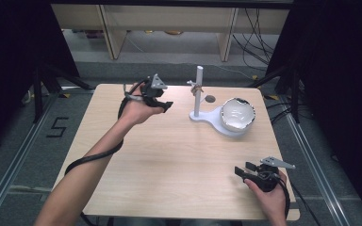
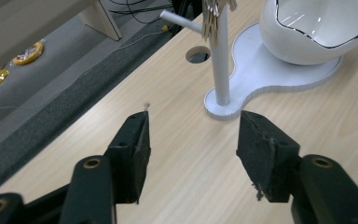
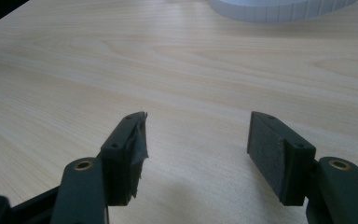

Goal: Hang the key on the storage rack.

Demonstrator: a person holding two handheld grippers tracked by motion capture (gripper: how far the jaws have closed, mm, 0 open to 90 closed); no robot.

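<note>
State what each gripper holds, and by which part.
Nothing is held: the left gripper and the right gripper are both open, bare light wooden table between their fingers.

The surface [image 1: 169, 155] is a light wooden top with a fine grain and rounded corners. Near its far edge there is a small round hole [image 1: 210, 99]. Just beside this hole a flat white base [image 1: 207, 116] lies directly on the wood, at the far right part. A thin white post [image 1: 198, 89] rises upright from one end of the base, and a white bowl [image 1: 237, 114] sits on the other end.
</note>
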